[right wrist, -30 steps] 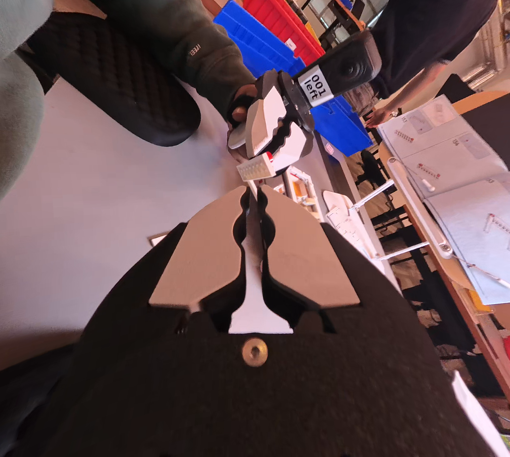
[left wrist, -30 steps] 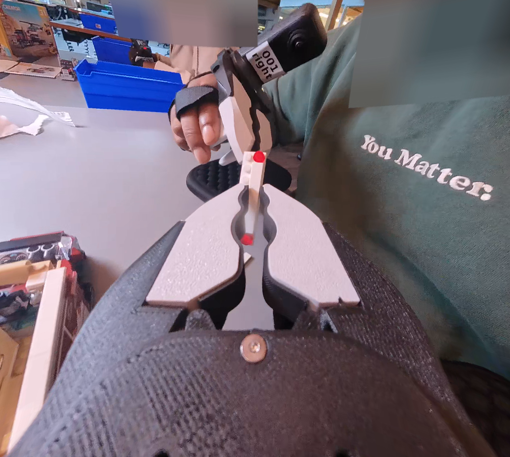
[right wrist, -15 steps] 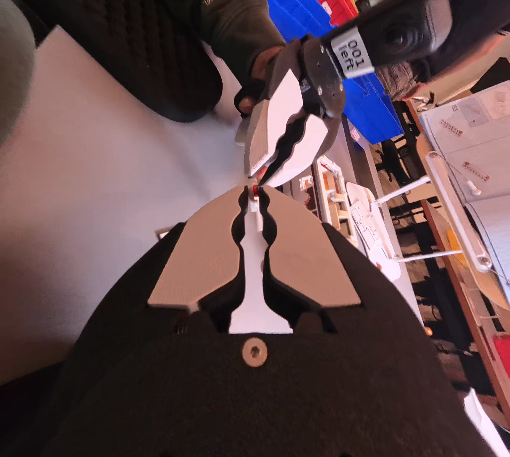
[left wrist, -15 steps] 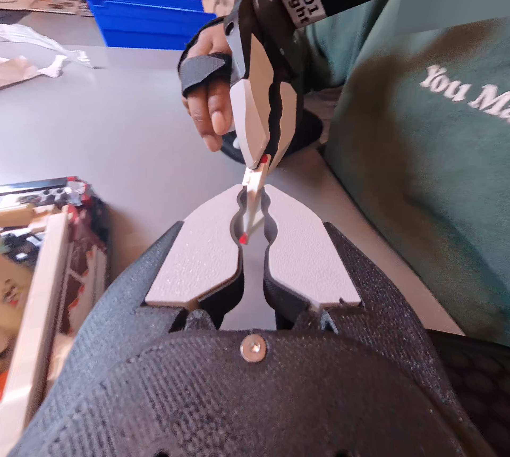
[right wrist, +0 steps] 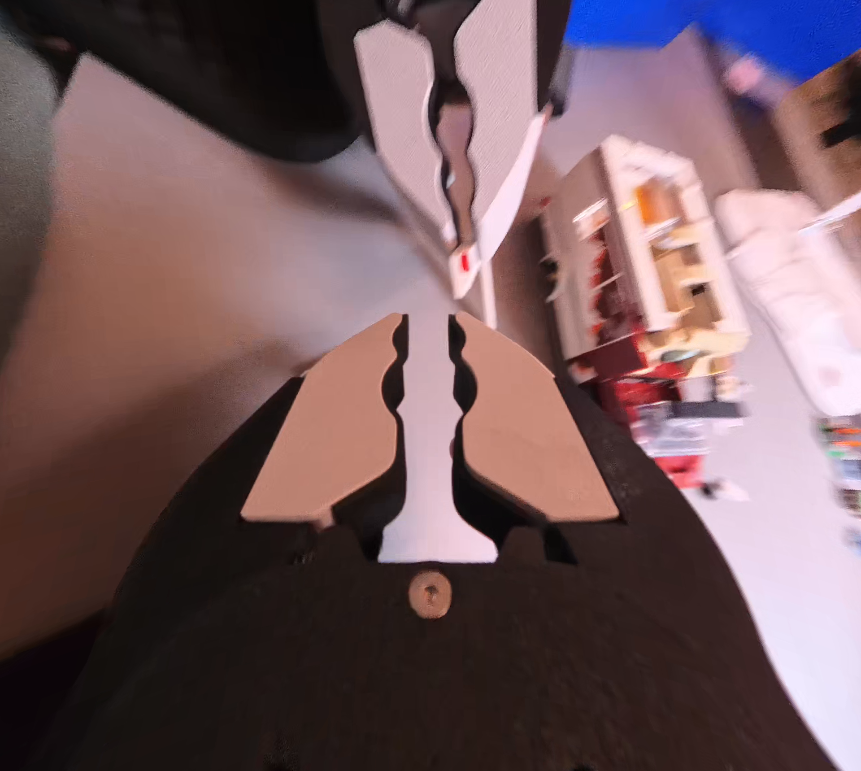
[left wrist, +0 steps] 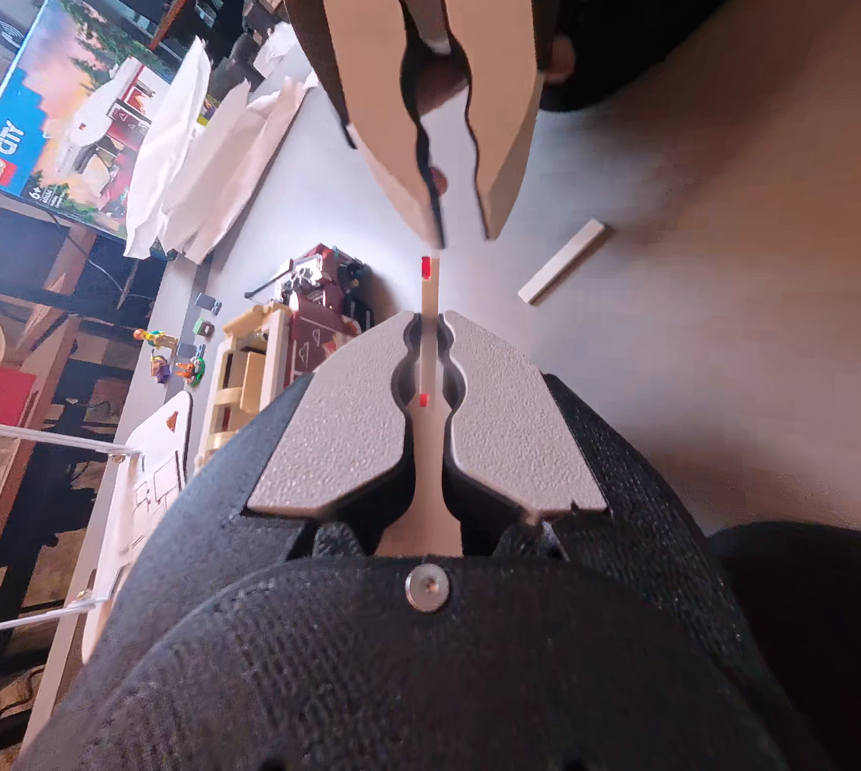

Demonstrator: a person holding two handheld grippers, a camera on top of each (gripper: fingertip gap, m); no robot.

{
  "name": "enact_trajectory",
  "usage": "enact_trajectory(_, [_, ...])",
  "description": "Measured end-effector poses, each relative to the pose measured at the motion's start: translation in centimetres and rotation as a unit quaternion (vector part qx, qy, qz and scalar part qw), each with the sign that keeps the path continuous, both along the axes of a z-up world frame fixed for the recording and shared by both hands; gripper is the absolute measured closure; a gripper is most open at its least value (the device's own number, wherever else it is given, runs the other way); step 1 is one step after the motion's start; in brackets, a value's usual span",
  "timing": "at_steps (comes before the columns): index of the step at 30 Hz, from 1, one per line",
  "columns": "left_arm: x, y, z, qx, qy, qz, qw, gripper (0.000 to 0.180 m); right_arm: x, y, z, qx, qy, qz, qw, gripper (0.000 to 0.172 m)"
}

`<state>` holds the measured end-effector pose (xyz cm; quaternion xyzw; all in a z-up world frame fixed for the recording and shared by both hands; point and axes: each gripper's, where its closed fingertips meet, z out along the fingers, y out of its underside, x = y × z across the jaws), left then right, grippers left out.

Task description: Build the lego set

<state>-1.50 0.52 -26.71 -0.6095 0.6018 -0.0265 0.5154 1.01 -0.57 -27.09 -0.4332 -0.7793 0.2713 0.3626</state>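
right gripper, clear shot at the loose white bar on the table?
Probably yes. The right gripper is open and holds nothing, and the bar lies alone on bare table; the left gripper and its plate sit beside it.

Lying flat right of the claw, a loose pale bar point(left wrist: 563, 260); left of it, a half-built brick model point(left wrist: 298, 329), small figures point(left wrist: 174, 357), torn white bags point(left wrist: 195, 152)

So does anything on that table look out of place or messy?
Mildly. A loose white bar lies alone and askew on the grey table, apart from the brick model. Crumpled white bags sprawl farther back. The left gripper grips a thin white strip edge-on; the right gripper is open.
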Motion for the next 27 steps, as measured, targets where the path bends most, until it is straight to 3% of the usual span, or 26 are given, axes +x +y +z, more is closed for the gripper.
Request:
enact_trajectory(3, [-0.3,-0.2,-0.5,0.005,0.005,-0.006,1.000,0.174,1.6,-1.0,-2.2,-0.052,-0.104,0.024,0.993,0.154])
enact_trajectory(7, [-0.7,0.0,-1.0,0.024,0.027,-0.005,0.999,0.174,1.9,-1.9,-3.9,-0.130,-0.199,-0.019,0.971,0.148])
enact_trajectory(13, [-0.8,-0.7,-1.2,0.021,0.019,-0.017,0.999,0.173,0.6,-1.5,-4.7,-0.096,-0.233,-0.060,0.966,0.155])
enact_trajectory(18, [-0.5,-1.5,-1.4,0.024,0.014,-0.042,0.999,0.173,0.7,-0.9,-4.7,-0.076,-0.255,-0.028,0.963,0.165])
enact_trajectory(27, [-0.2,-1.8,-2.4,0.027,0.030,-0.055,0.998,0.172,0.7,-0.7,-4.6,-0.080,-0.239,0.008,0.968,0.165])
